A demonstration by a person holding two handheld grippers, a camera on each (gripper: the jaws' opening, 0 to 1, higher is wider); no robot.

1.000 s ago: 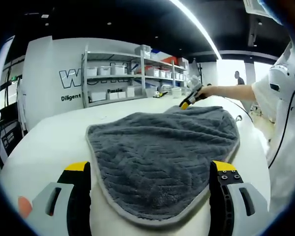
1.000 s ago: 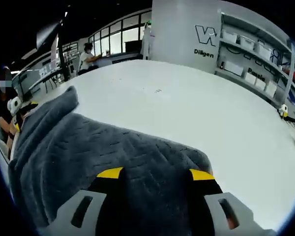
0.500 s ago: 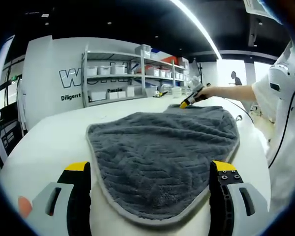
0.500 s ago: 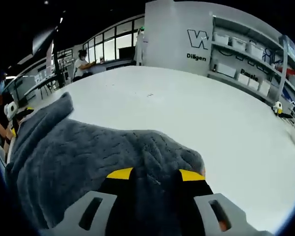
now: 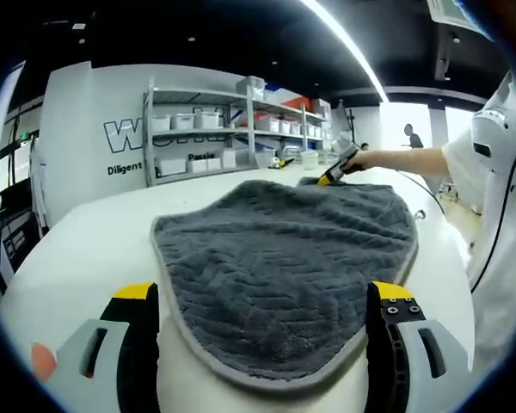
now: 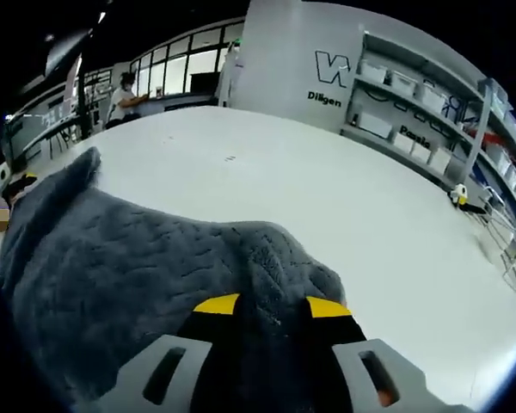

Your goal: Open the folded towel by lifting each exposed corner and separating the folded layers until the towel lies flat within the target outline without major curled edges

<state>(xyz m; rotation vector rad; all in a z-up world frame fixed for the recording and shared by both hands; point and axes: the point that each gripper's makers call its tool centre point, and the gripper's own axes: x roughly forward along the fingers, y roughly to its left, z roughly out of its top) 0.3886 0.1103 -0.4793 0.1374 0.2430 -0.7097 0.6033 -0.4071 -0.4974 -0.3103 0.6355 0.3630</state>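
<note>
Right gripper view: jaws pinch plush, ribbed grey towel (image 6: 155, 258).

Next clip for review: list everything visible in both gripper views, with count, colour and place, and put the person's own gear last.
Grey textured towel with pale edging: one, grey, lying on the table, far corner raised.
White table: one, white, beneath the towel.
Metal shelving rack with white bins: one, grey with white bins, behind the table by the wall.
White wall panel with dark lettering: one, white, beside the rack.
Bystander: one, in a white top, far behind the table.
Person's forearm: one, reaching over the towel's far end.
Left hand-held gripper: one, grey with yellow tips, jaws wide apart on either side of the towel's near edge.
Right hand-held gripper: one, grey with yellow tips, jaws pinching the towel's corner.
</note>
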